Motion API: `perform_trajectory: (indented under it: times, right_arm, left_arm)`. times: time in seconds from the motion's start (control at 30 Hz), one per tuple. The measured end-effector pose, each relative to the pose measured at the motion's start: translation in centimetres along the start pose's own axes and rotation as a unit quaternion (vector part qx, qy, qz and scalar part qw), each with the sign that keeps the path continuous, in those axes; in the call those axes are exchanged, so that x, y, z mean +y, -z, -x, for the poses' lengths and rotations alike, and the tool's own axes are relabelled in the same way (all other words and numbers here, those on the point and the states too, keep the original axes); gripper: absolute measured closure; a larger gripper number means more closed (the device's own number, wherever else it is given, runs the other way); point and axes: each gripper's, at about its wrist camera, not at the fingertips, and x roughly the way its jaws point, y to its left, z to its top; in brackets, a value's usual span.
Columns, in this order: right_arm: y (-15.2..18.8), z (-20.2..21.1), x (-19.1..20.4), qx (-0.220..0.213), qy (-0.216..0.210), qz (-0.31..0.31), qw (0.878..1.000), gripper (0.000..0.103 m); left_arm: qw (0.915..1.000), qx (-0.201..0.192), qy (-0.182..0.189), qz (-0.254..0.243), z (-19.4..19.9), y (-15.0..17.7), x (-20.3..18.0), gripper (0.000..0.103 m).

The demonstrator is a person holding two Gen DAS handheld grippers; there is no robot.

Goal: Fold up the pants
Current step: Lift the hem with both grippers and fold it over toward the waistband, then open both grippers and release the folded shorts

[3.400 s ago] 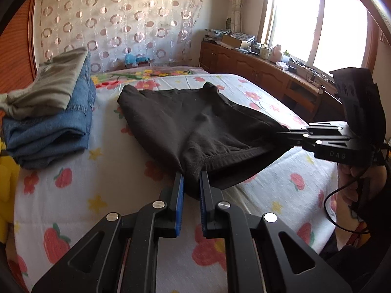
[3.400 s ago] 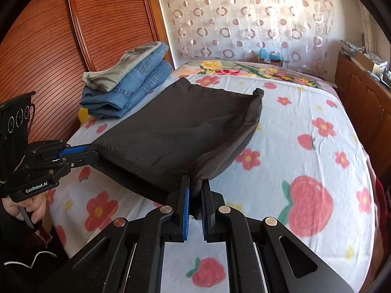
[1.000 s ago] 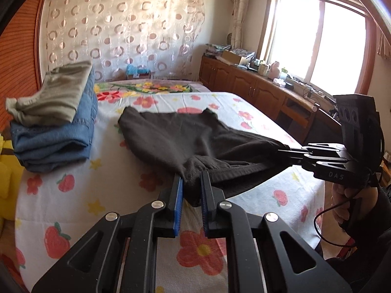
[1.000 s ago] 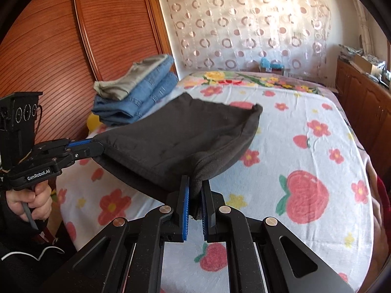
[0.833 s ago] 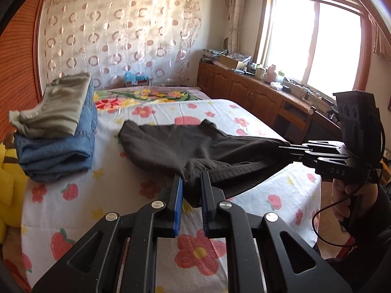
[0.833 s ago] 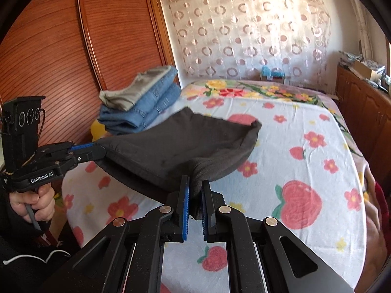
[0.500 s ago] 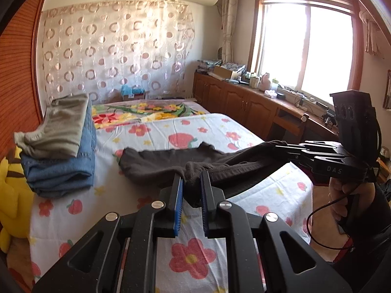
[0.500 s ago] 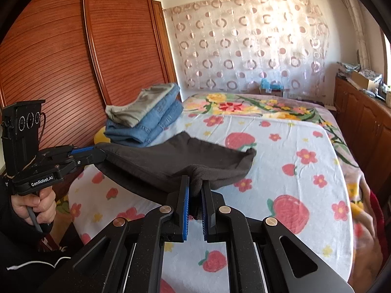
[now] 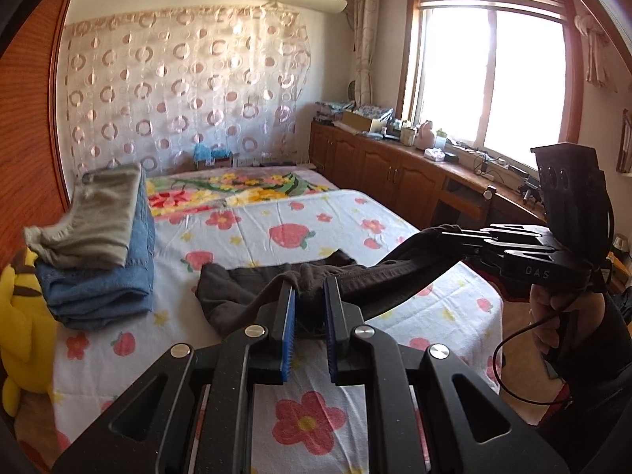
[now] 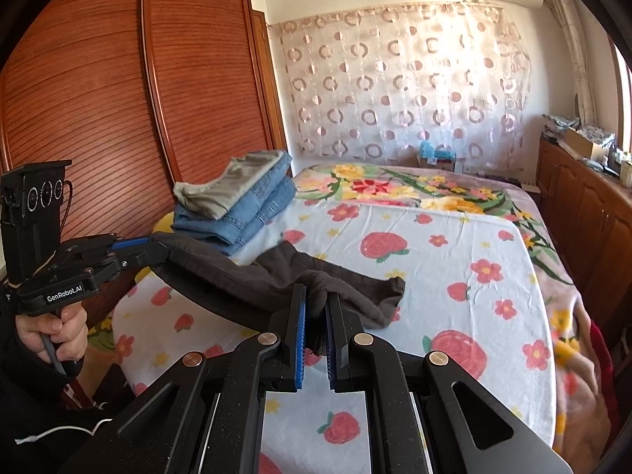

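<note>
While both claws grip the dark pants (image 9: 245,296) up off the bed (image 9: 316,217), I see the risk plainly — the far end drags on the sheet ahead of my fingers, already bunched. If I carry the raised edge forward too fast, that slack would likely crumple under itself and the fold would come out crooked. A slip is the other worry: each claw pinches only a small bunch of thick cloth, and one sharp tug could pull it free on one side and leave the edge hanging lopsided.

My left gripper (image 9: 309,290) is clamped narrow on a wad of fabric, fingers pointing forward over the sheet and roughly level. Off to its right, the right gripper (image 9: 446,237) reaches in sideways, held by a fist around the handle, its tips buried in the cloth. From the right wrist view, that right claw (image 10: 316,308) is likewise closed down on a fold of pants, with the left one (image 10: 158,249) out to its left and a little higher — so the held edge slopes between them. A stack of folded clothes (image 10: 241,205) sits beyond the left claw, near the wardrobe (image 10: 118,98).
</note>
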Motion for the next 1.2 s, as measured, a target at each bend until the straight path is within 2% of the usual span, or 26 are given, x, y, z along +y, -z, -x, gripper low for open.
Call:
perform_trajectory:
  times: [0.33,0.6,0.7,0.8,0.9,1.0,1.03,1.07,1.2]
  right_arm:
    - [-3.4,-6.7,-1.4,0.033,0.030,0.008,0.999,0.095]
    - [-4.3,-10.5,-2.1,0.060,0.034,-0.001,0.998,0.095]
    - [-4.2,-11.7,-2.2,0.070,0.039,-0.002,0.997,0.095]
    - [-4.4,-12.3,-2.3,0.074,0.038,-0.003,0.997,0.095]
    - [-4.4,-12.8,-2.5,0.076,0.037,-0.003,0.996,0.095]
    - [-4.5,-12.8,-2.6,0.077,0.039,0.002,0.996,0.095]
    - [-4.5,-12.8,-2.5,0.077,0.040,0.002,0.996,0.095]
    - [-4.5,-12.9,-2.5,0.078,0.040,0.002,0.996,0.095]
    - [-4.5,-12.8,-2.8,0.074,0.038,0.001,0.997,0.095]
  left_arm:
    - [0.9993,0.020,-0.032,0.005,-5.2,-2.2,2.4,0.089]
    - [0.9980,0.042,-0.044,0.015,-7.9,-1.5,3.9,0.089]
    - [0.9974,0.049,-0.050,0.015,-8.4,-1.2,4.2,0.085]
    - [0.9970,0.042,-0.064,0.016,-8.3,-0.9,4.5,0.078]
    - [0.9971,0.042,-0.059,0.023,-8.2,-0.5,4.9,0.060]
    - [0.9968,0.045,-0.062,0.024,-8.3,-0.2,5.2,0.050]
    - [0.9964,0.050,-0.063,0.026,-8.4,-0.1,5.3,0.033]
    - [0.9964,0.050,-0.062,0.028,-8.4,0.1,5.4,0.022]
    - [0.9955,0.060,-0.060,0.042,-8.5,0.8,6.0,0.022]
